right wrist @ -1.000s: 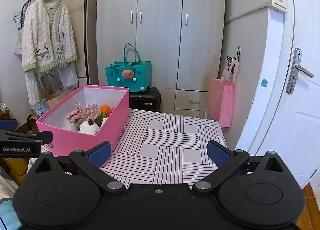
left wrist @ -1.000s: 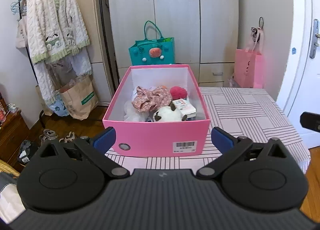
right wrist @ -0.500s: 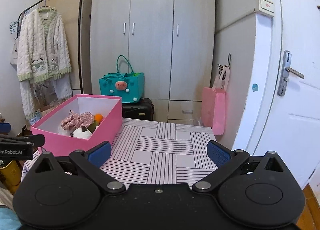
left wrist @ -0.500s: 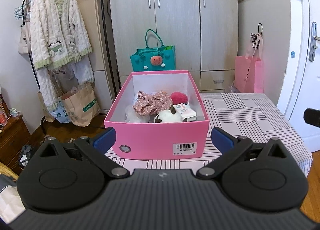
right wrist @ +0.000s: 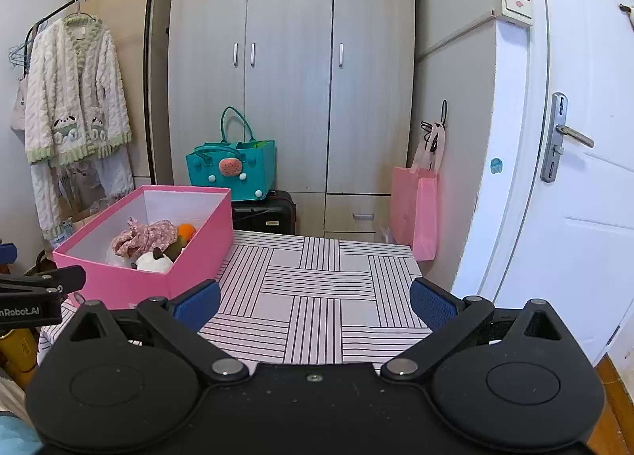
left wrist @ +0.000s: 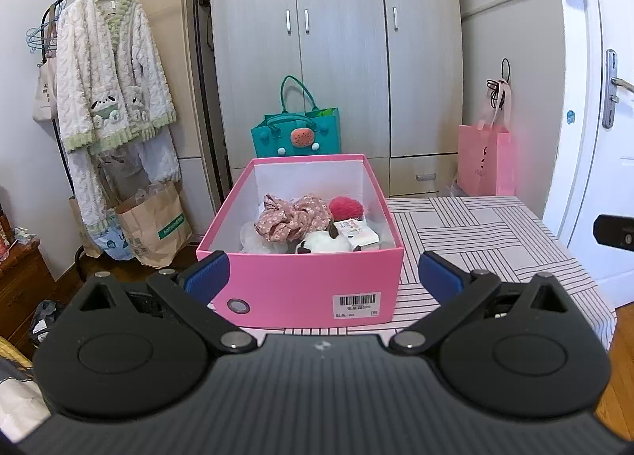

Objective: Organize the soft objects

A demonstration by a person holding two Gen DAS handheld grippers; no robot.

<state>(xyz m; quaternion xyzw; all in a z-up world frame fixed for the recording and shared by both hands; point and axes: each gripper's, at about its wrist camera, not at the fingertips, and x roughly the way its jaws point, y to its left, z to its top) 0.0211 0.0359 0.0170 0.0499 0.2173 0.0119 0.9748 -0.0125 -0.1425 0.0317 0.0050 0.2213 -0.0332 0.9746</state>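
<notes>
Apparently everything soft is boxed, and both my grippers hang empty.

Nearest, my left gripper (left wrist: 321, 276) is spread wide in front of the box (left wrist: 301, 288) at the table's (right wrist: 317, 296) left edge; my right gripper (right wrist: 315, 302) gapes just as wide over bare cloth. Inside the box lie a plush (left wrist: 323, 243), scrunchie (left wrist: 293, 219) and pompom (left wrist: 346, 207). Farther back stands the wardrobe (right wrist: 293, 58). I judge sorting done; next I'd simply check the table for strays.
</notes>
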